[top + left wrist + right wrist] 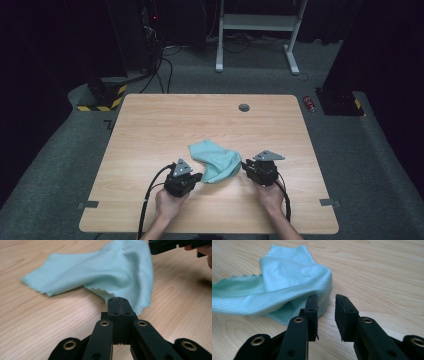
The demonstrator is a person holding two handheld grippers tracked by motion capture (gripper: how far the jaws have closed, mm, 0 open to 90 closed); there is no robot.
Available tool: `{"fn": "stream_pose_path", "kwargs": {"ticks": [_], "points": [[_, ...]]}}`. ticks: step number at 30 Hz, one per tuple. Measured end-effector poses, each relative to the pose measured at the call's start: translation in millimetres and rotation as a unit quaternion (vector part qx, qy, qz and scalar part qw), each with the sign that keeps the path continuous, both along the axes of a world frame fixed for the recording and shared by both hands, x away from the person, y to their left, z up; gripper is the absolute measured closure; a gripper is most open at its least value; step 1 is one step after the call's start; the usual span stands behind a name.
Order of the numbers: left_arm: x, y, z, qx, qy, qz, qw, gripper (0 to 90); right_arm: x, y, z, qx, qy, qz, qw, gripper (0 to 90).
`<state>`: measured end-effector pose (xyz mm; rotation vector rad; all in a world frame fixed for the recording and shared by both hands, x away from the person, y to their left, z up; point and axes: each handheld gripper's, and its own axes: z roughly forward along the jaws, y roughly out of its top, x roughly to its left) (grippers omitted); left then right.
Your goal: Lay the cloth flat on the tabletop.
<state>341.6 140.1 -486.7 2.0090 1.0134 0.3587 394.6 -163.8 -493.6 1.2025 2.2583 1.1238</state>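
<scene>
Cloth (216,161) lies rumpled mid-table between both tools – left gripper (117,305) clenched, seemingly pinching its near edge to lift it; right gripper (326,315) parted beside the fold, ready to bite

My closed left claw (117,301) hides the cloth (100,272) edge behind its tips, so I cannot tell whether fabric is pinched there. Ahead of it, my right claw (175,245) is cut off by the top edge. My forearms leave the high view's bottom.
</scene>
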Motion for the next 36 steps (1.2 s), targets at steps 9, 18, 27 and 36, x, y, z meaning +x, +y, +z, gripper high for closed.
{"fn": "stream_pose_path", "kwargs": {"ticks": [9,18,27,36], "points": [[-1.2,22.6,-11.1,0.007,0.011,0.03,0.9995,89.4,0.1,13.4,-7.2,0.015,0.019,0.036,0.9991,60.5],[3.7,23.5,-15.9,0.005,0.011,0.037,0.9993,89.4,-1.3,21.5,-11.4,0.019,0.038,0.066,0.9969,70.8],[8.6,38.8,-4.6,0.012,-0.012,0.067,0.9976,89.5,2.3,34.4,1.6,0.001,0.01,0.082,0.9966,90.0],[26.7,42.6,-13.1,0.057,-0.02,0.096,0.9935,89.1,13.2,53.5,17.1,-0.012,0.009,0.096,0.9952,89.6]]}}
